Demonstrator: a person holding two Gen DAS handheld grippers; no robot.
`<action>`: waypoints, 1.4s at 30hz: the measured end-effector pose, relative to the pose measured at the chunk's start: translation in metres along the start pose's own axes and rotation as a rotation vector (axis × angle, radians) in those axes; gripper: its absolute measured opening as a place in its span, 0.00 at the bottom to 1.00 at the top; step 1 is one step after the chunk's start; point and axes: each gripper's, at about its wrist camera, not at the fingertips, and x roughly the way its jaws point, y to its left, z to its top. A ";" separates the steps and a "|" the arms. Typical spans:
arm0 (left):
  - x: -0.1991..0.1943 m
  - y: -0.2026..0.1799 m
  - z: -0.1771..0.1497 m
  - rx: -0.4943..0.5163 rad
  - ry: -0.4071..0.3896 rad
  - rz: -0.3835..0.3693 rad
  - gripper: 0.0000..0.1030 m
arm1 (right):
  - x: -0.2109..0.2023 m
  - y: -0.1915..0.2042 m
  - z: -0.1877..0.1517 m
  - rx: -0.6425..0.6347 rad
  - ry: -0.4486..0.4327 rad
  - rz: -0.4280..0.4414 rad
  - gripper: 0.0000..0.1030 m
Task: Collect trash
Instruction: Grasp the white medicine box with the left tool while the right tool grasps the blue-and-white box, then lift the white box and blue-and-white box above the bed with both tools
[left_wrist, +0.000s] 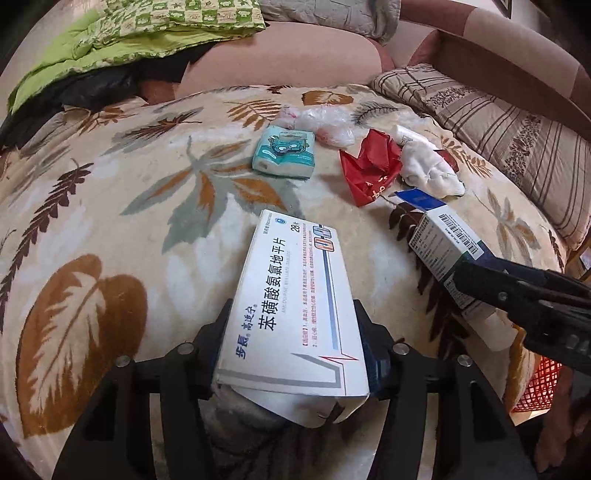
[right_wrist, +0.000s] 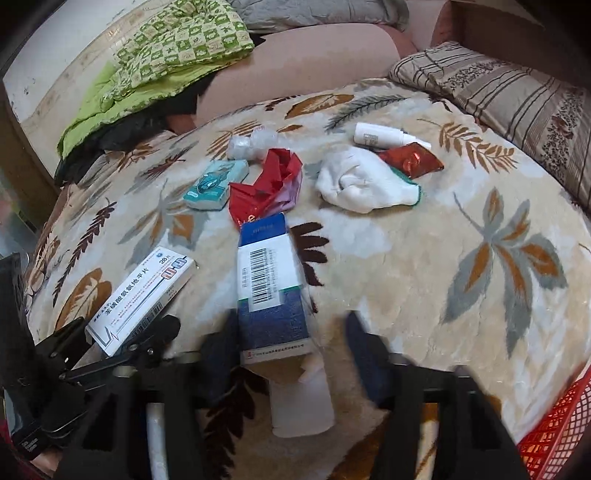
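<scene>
The left tongs (left_wrist: 295, 354) pinched a white medicine box (left_wrist: 295, 310) above the bed (left_wrist: 110, 221); the right tongs (right_wrist: 291, 354) stood spread around a blue-and-white carton (right_wrist: 271, 291), touching only on their left. Squaring and closing firmly seemed wise. Beyond lay a red wrapper (right_wrist: 266, 188), tissue pack (right_wrist: 216, 184) and white sock (right_wrist: 362, 184); a red basket (right_wrist: 554, 435) waited nearby.

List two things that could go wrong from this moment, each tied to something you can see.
1. The right tool stands open around the blue-and-white box; a white bottle pokes out of its open end and may slide out when lifted.
2. The left tool grips the white medicine box at its near end only, with a paper leaflet hanging out, so it may tilt or shed the leaflet.
</scene>
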 end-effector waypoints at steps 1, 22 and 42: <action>0.001 0.000 0.000 -0.001 0.001 -0.002 0.56 | 0.002 0.002 0.000 -0.007 0.004 -0.003 0.41; -0.002 0.000 0.000 -0.015 -0.001 0.005 0.50 | -0.011 -0.008 -0.005 0.078 0.002 0.016 0.50; -0.018 0.005 -0.015 -0.044 -0.065 -0.032 0.48 | -0.015 0.008 -0.001 0.092 -0.051 -0.021 0.37</action>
